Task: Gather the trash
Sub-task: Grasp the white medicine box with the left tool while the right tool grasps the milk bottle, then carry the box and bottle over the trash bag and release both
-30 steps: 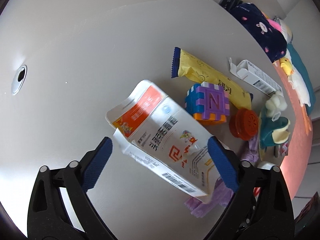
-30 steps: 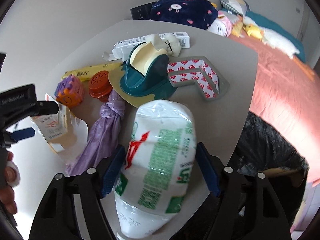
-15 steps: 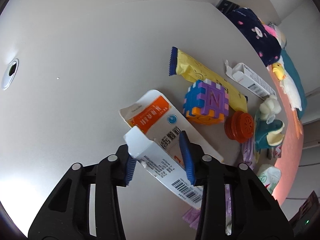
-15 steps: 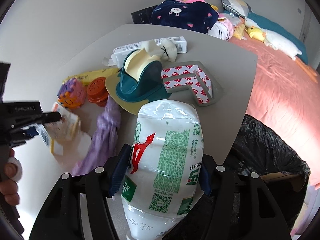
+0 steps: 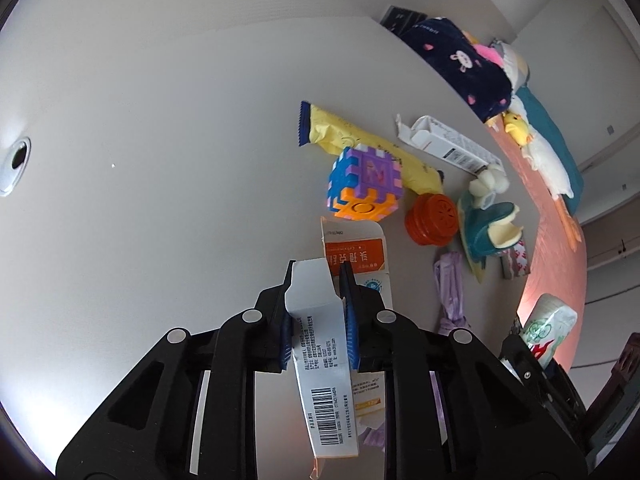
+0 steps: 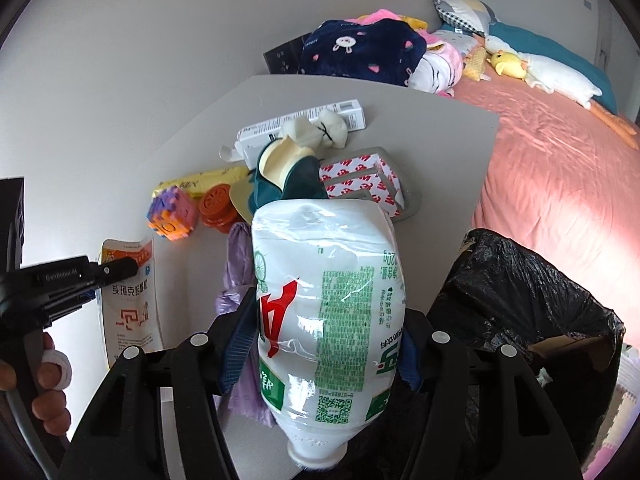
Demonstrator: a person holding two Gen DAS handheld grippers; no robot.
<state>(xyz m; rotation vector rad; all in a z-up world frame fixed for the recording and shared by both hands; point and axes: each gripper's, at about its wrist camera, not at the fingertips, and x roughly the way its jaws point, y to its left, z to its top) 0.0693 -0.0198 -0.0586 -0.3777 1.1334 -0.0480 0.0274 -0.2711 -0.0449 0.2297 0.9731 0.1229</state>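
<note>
Between the blue pads of the left hand-held gripper (image 5: 318, 320): flattened medicine carton (image 5: 320, 344), pinched narrow on its white barcode side flap, orange-printed end reaching toward the foam cube (image 5: 365, 185) on the grey counter (image 5: 160, 160). Probably empty cardboard, so light, thin, easy to crush; flap could bend or tear (a hold lower on the folded body looks safer). Cannot tell from either view whether lifted clear of the counter.

Clamped in the right hand-held gripper (image 6: 320, 344): white plastic bottle (image 6: 326, 304) with green label, held across its body, cap end toward the camera. Looks empty, light, thin-walled; glossy wrap likely slippery, walls likely to give under squeeze. Mid-body grip reasonable.

Right of the counter edge, beside the pink bed (image 6: 560, 168): black trash bag (image 6: 520, 312), mouth open, near the bottle.

On the counter, untouched: yellow wrapper (image 5: 360, 140), long white box (image 5: 452, 146), purple bag (image 5: 452, 288), all light, soft or crushable.
</note>
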